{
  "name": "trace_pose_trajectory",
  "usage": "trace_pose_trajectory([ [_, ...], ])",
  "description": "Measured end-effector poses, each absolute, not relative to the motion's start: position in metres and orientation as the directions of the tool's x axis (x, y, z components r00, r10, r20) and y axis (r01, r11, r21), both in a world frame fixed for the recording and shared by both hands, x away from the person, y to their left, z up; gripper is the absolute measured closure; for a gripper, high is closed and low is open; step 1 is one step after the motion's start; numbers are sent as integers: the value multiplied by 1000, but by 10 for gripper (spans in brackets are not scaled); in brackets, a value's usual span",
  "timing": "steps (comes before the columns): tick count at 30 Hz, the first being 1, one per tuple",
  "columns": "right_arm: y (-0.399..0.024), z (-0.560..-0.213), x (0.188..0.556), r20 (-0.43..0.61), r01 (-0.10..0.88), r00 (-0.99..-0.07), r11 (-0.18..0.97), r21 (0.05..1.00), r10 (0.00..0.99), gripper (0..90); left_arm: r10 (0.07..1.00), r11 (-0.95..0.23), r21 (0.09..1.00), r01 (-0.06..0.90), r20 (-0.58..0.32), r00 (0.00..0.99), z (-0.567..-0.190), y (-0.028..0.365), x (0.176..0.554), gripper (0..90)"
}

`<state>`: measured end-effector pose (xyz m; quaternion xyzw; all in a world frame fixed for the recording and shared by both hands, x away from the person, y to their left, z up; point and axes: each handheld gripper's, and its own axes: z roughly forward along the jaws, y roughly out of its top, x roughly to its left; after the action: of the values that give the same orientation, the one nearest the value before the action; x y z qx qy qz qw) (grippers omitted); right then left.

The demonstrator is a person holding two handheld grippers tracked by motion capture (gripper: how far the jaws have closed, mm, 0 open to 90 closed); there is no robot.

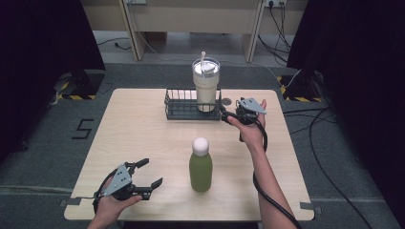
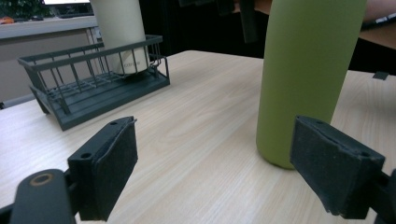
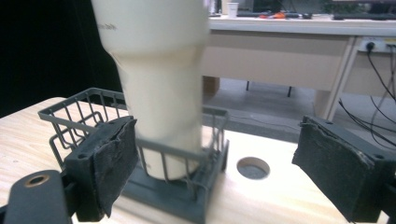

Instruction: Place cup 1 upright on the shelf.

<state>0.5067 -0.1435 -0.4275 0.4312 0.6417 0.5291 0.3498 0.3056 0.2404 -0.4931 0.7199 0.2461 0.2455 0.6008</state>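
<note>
On grey carpet, pale wooden table (image 1: 143, 138) before beige desks (image 1: 191, 14).

Each black tool (image 1: 149, 173) has felt-faced jaws, a grey three-cornered plate and a trailing black cable.

The place looked like a lab or test room set up for recording. A small light wood counter (image 1: 143, 143) stood alone on grey carpet (image 1: 47, 157), with black curtains (image 1: 43, 43) hung at both sides. Yellow-and-black hazard tape (image 1: 76, 97) marked the feet of stands near the curtains, and a black "5" (image 1: 82, 129) was taped to the floor. Loose cables (image 1: 329, 143) ran across the carpet at the right. Beyond stood long office desks (image 1: 191, 19) with a wall socket (image 3: 371, 45) and more cables under them, and a round cable hole (image 3: 252, 167) was cut into the counter.
</note>
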Motion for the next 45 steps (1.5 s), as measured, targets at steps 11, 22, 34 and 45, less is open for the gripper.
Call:
trace_pose_trajectory([
  [11, -178, -444, 473, 38, 212, -320, 33, 977, 947, 137, 601, -155, 988, 6, 89, 794, -472, 221, 309, 145],
  [22, -191, -451, 444, 28, 207, -298, 36, 978, 954, 130, 559, -130, 991, -38, 105, 823, -451, 206, 314, 145],
  [34, -200, -467, 422, 18, 225, -279, 47, 973, 960, 132, 507, -124, 990, -62, 117, 854, -441, 185, 316, 142],
  [45, -211, -480, 407, 23, 250, -257, 43, 967, 966, 136, 468, -120, 990, -75, 123, 875, -435, 167, 318, 142],
])
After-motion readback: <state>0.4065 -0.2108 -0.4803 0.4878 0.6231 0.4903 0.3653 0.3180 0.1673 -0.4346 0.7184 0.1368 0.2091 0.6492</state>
